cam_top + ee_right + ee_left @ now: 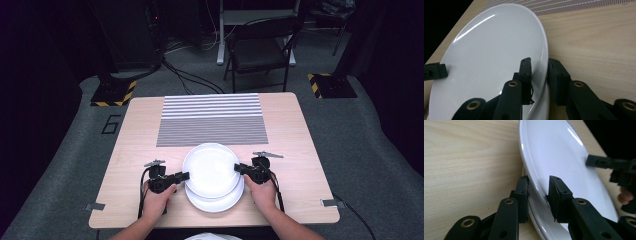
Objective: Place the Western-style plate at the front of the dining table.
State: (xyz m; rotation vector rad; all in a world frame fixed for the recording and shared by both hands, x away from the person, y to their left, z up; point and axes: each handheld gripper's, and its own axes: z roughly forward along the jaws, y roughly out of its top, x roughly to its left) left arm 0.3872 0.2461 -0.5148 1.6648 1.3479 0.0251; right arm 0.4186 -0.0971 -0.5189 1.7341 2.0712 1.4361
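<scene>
You work at a pale wood-grain tabletop (140,150) with rounded corners, standing on grey carpet (380,165) in a dim room. A striped mat (212,120) lies across its far half, lighter stripes at the back and finer, darker ones nearer you. Beyond the tabletop stands a dark folding chair (260,50); two black stands with yellow-and-black hazard edges (114,92) flank it, and cables trail over the floor between them. Near your edge of the tabletop, in the middle, a white upper plate (210,169) sits on a lower plate (216,201) whose rim peeks out toward you. Your right gripper (539,75) has its fingers narrowed on the upper plate's right rim, one finger over it and one under, and the plate looks tilted off the one below. Your left gripper (537,195) straddles the opposite rim with one finger under it and the other above the white face; a gap shows beside the rim, so the fingers are not yet pressing. Each of your hands grips its tool from the near edge.
</scene>
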